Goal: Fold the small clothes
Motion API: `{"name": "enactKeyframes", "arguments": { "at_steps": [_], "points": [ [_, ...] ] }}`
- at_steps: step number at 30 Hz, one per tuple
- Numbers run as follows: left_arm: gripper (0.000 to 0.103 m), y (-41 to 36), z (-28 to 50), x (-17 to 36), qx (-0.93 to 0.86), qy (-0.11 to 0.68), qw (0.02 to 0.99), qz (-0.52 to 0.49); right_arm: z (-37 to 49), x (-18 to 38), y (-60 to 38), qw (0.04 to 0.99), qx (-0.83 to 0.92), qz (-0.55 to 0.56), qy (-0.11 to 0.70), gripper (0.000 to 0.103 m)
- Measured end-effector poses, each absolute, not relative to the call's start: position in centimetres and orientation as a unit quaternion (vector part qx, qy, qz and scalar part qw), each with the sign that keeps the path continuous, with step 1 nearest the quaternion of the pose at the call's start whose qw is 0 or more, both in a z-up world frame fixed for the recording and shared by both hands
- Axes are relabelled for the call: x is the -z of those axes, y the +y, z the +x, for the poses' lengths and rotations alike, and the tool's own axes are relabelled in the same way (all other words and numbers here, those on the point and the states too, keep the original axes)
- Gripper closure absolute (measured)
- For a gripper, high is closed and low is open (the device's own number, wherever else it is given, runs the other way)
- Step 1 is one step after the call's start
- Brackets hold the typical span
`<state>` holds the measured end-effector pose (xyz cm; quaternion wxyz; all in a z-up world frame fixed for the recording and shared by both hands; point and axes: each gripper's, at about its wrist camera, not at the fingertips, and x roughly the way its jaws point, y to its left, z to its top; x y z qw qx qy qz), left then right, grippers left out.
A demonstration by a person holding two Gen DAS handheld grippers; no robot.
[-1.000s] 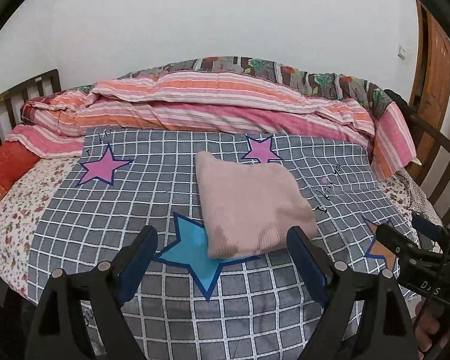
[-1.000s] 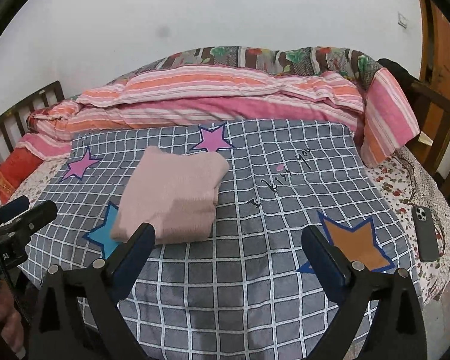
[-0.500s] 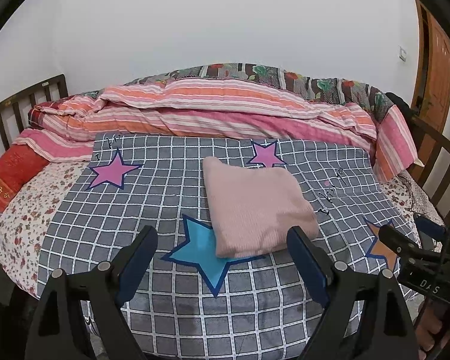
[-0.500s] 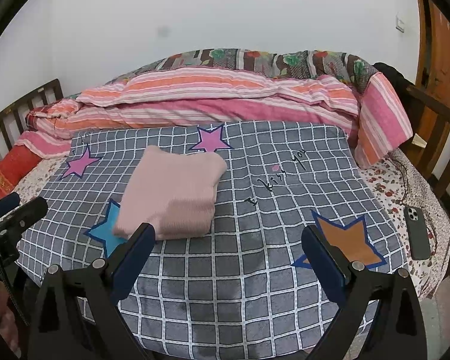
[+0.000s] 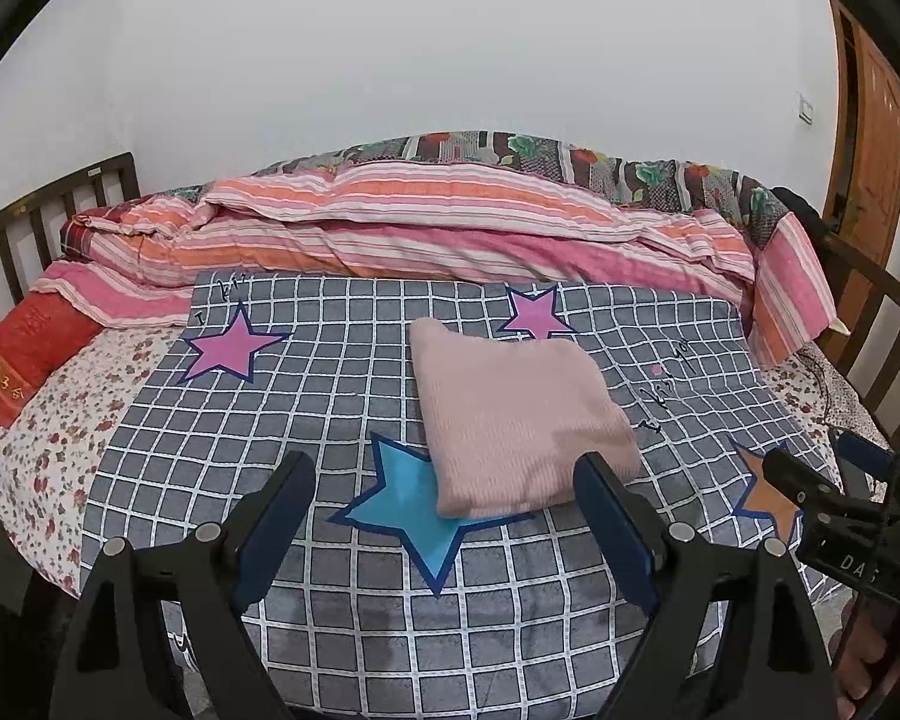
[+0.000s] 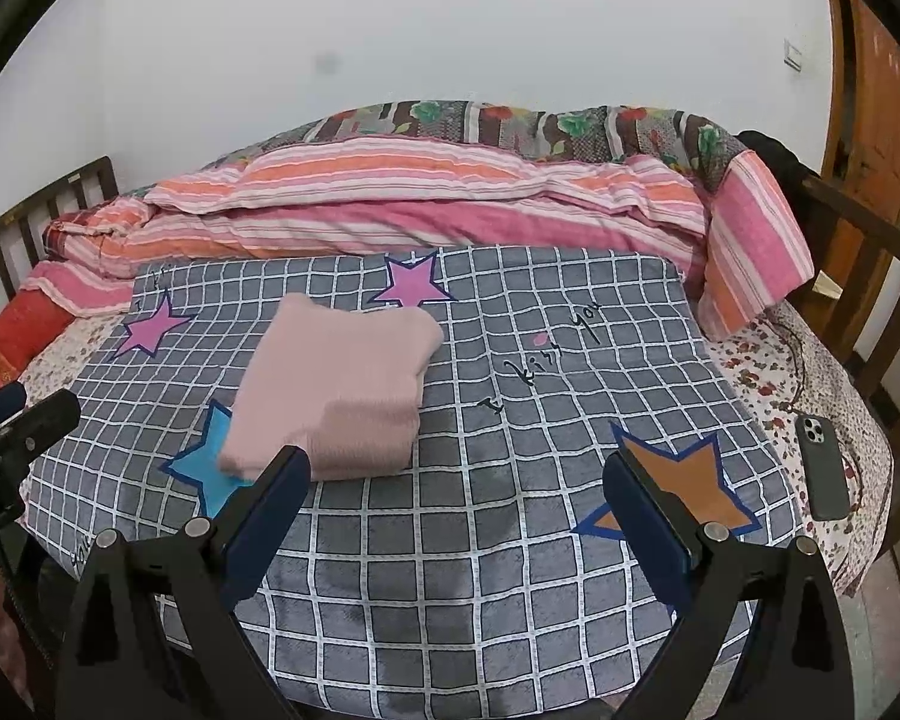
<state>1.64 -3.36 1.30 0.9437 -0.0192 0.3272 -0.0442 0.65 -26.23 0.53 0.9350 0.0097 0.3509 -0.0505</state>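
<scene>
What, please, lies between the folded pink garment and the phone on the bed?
In the right wrist view, only checked blanket with black script, then flowered sheet, separates the pink garment from the phone.

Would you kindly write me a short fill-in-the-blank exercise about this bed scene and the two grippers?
1. The folded pink garment partly covers a ____ star.
2. The left gripper and right gripper are both ____, holding nothing.
3. The phone lies on the ____ sheet, beside the checked blanket.
4. The star nearest the phone is ____.

Missing words: blue; open; floral; orange
</scene>
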Motion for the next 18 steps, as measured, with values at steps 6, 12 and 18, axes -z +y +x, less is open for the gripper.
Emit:
{"name": "enactKeyframes", "arguments": {
  "at_steps": [6,12,18],
  "points": [
    [0.016,-3.01,1.67,-1.33,0.042,0.329,0.943,-0.021,0.46,-0.6,-26.41,0.936,0.055,0.007,0.348,0.005],
    [0.016,-2.93,1.69,-1.34,0.041,0.329,0.943,-0.02,0.34,-0.66,-26.45,0.936,0.053,0.007,0.347,0.003],
    [0.016,-2.84,1.65,-1.37,0.04,0.329,0.943,-0.019,0.3,-0.77,-26.33,0.936,0.054,0.003,0.347,0.003]
  ]
}}
